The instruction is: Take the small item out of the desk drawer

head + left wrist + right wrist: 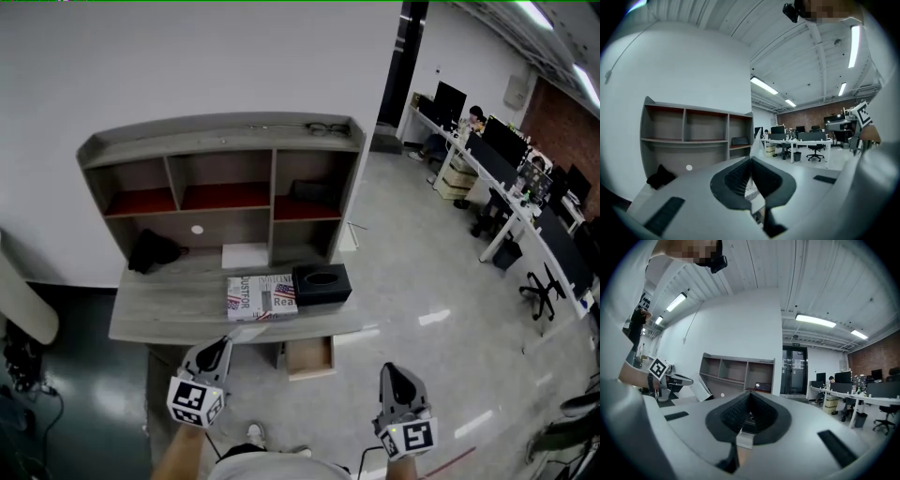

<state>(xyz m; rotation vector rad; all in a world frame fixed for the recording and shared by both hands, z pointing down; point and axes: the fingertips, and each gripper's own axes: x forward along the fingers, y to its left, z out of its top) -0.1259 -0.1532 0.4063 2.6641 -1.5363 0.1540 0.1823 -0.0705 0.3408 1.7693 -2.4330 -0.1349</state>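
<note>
One drawer (310,357) hangs open under the desk (169,314), ahead of my jaws and between the two pairs. I can't make out the small item inside it from here. My left gripper (223,345) and right gripper (391,371) are both pressed together on nothing. I'd spread one pair first, then dip in from above, staying clear of the desk edge.

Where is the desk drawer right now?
In the head view, the drawer stands pulled open under the desk, at its front edge, right of centre, just below the black tissue box.
</note>
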